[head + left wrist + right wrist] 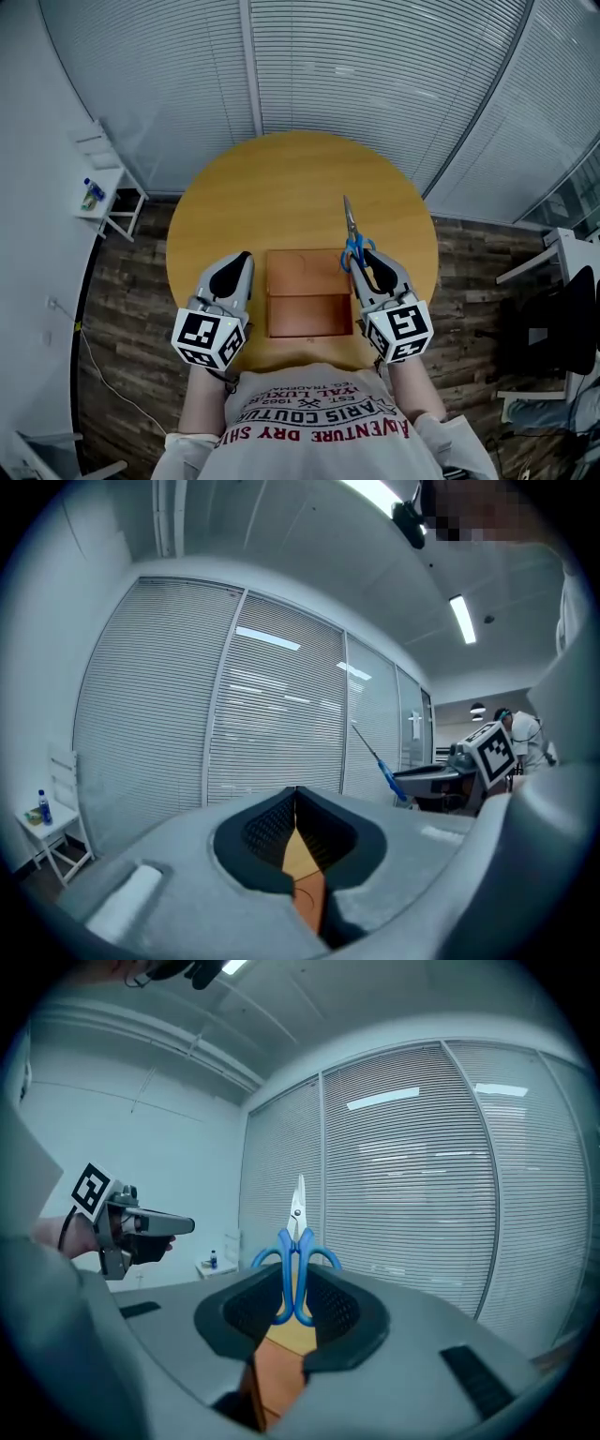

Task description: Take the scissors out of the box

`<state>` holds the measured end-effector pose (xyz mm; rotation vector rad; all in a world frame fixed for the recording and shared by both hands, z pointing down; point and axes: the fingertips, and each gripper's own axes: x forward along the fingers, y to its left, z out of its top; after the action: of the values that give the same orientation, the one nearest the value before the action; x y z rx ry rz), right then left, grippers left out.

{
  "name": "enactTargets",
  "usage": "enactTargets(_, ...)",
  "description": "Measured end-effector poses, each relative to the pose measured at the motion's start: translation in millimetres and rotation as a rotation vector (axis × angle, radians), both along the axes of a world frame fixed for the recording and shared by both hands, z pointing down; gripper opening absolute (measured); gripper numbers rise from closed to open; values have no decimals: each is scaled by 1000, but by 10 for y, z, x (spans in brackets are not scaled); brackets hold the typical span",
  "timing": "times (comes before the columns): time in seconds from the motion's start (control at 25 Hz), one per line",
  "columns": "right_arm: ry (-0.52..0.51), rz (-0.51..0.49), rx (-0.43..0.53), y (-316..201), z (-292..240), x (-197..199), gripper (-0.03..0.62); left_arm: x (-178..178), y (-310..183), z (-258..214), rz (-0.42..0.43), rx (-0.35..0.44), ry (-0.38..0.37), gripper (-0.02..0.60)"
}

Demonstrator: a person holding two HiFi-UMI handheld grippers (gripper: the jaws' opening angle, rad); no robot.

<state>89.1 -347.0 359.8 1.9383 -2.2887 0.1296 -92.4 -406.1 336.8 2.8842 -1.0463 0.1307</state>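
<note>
gripping the blue-handled scissors with silver blades (294,1241) by their handle loops, your right gripper (293,1277) has its jaws closed on them, so the blades stick out past the fingertips and point away from you. that hold by the handles looks sensible: it keeps the sharp end clear of your body and the pads on the widest part. in the head view the scissors sit just to the right of the flat brown rectangular box (307,292), no longer inside it, so the taking-out part seems done and what remains is probably finding a place to set them down.

your left gripper (241,260) hovers just left of the box with its jaws brought together and nothing between them; it looks like it is simply flanking the box, perhaps ready to steady it.

the box rests on the near part of a round yellow wooden table (281,178), which is otherwise bare. around it is a dark plank floor (131,300) and tall glass walls with grey horizontal blinds (375,66). a small white side table (105,178) stands off to the left, and a black chair (553,328) to the right.
</note>
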Motion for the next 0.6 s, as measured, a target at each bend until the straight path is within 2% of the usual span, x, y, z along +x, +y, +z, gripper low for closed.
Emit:
enactTargets(0.28, -5, -4, -14, -50, 86, -37, 87, 103, 55, 85, 27, -10, -14, 11)
enactTargets(0.6, -21, -19, -37, -49, 199, -36, 87, 117, 105, 151, 13, -31, -23, 11)
